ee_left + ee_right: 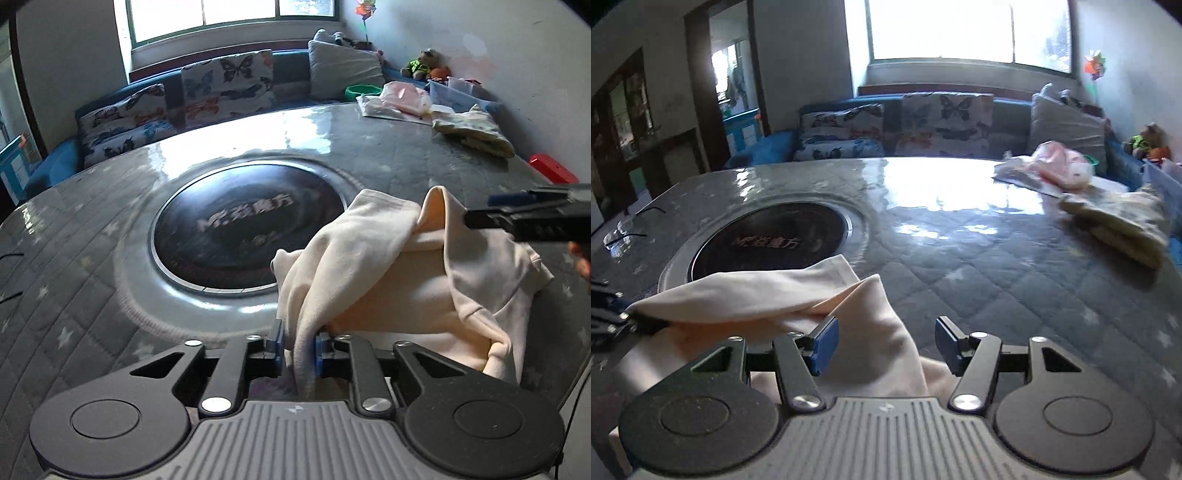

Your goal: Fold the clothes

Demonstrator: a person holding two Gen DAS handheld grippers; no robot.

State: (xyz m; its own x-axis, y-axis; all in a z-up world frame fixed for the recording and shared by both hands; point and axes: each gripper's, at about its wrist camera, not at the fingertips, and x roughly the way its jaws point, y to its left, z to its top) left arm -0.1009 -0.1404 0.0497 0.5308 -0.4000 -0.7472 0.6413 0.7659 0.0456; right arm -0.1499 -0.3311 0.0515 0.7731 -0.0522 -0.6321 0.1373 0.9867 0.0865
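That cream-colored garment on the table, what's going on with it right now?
A person is working on the cream garment with a handheld claw in each hand. The left claw is shut on a bunched fold at its near edge. The right claw is open, with the cloth running between its pads but not pinched. The garment is crumpled, not yet folded, beside the round black inset in the quilted grey table. Other clothes lie at the far corner.

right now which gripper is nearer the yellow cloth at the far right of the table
Right. The right gripper sits open on that side of the table as the yellow cloth; the left gripper, clamping the cream garment, is farther.
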